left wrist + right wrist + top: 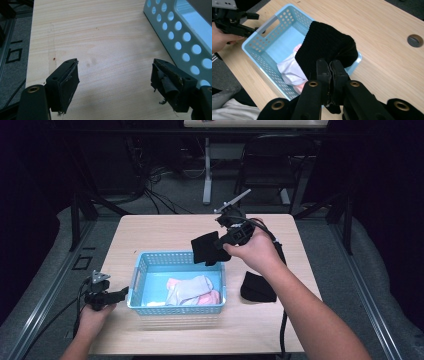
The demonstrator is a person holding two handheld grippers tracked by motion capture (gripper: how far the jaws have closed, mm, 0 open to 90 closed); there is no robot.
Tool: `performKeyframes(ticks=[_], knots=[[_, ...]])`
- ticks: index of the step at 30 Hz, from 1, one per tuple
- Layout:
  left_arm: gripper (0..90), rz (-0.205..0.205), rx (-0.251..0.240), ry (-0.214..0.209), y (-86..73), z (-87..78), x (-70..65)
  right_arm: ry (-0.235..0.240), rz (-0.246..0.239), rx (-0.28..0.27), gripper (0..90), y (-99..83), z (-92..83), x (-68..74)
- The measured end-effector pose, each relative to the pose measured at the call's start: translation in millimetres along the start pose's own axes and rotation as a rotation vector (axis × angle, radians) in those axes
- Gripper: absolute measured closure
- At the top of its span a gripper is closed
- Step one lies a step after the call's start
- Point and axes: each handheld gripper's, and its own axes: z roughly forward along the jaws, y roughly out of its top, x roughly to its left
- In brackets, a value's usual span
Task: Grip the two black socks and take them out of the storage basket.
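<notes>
My right gripper (223, 244) is shut on a black sock (206, 248), held in the air over the far right corner of a light blue basket (141, 265). In the right gripper view the black sock (325, 48) hangs from the closed jaws above the basket (259, 56). A grey-white sock (190, 288) and a pink sock (210, 297) lie inside the basket. A second black sock (258, 288) lies on the table right of the basket. My left gripper (120, 294) rests open at the basket's left side; its fingers (67, 82) stand wide apart over bare wood.
The wooden table (165, 227) has a cable hole (415, 40) near its far edge. A chair (270, 162) and a table leg (207, 170) stand beyond it on the floor. Metal rails (50, 285) run along both sides.
</notes>
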Motion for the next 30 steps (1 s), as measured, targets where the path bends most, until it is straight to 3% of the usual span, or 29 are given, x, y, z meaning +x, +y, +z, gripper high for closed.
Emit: performKeyframes(ticks=[13,22,30], knots=[[22.3,0.001,0.004,0.003,-0.3,0.2,-0.1,-0.085,0.087,-0.017,87.0,-34.0,-32.7,-38.7],[22.3,0.002,0.006,0.004,-0.6,0.5,-0.4,-0.109,0.140,-0.005,87.0,-53.6,-32.4,-59.4],[22.3,0.001,0.005,0.004,-0.6,0.3,-0.5,-0.105,0.165,0.010,87.0,-62.6,-19.3,-66.2]])
